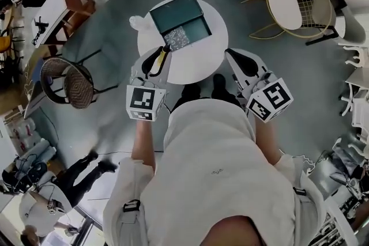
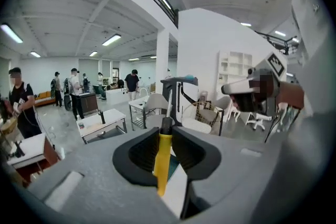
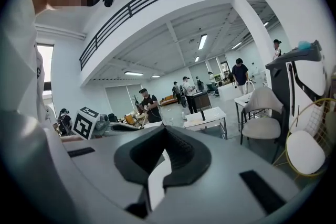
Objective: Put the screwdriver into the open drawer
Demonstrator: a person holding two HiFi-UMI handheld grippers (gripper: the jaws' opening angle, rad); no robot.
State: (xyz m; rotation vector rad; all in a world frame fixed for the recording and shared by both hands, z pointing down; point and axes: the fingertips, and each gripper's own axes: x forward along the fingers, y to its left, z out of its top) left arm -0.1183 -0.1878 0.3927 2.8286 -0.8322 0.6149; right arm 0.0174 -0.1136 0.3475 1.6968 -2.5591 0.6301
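- The wearer's white shirt [image 1: 213,181] filled the bottom of the head view, with both forearms reaching forward from it.
- The left gripper [image 1: 157,60] was clamped on the screwdriver [image 1: 163,53]. In the left gripper view its two black pads [image 2: 142,152] pressed on either side of the yellow handle [image 2: 163,157]. The dark collar and metal shaft stuck out past the jaws.
- The right gripper [image 1: 233,57] was level with it on the other side. In the right gripper view the right gripper's jaws were closed with nothing between them.
- Both grippers hung over the near edge of a round white table [image 1: 199,63].
- The screwdriver was in the air above the table's near left part. Its tip pointed at the drawer [image 1: 189,33] and was just short of its front edge, so it was not inside.
- The drawer stood pulled out towards the wearer from a dark green box [image 1: 176,10] on the table. A speckled patch lay in its left half.
- A woven chair [image 1: 72,83] stood well to the left on the floor.
- A gold wire chair [image 1: 297,3] stood at the far right.
- Several people [image 2: 76,92] stood far back in the hall.
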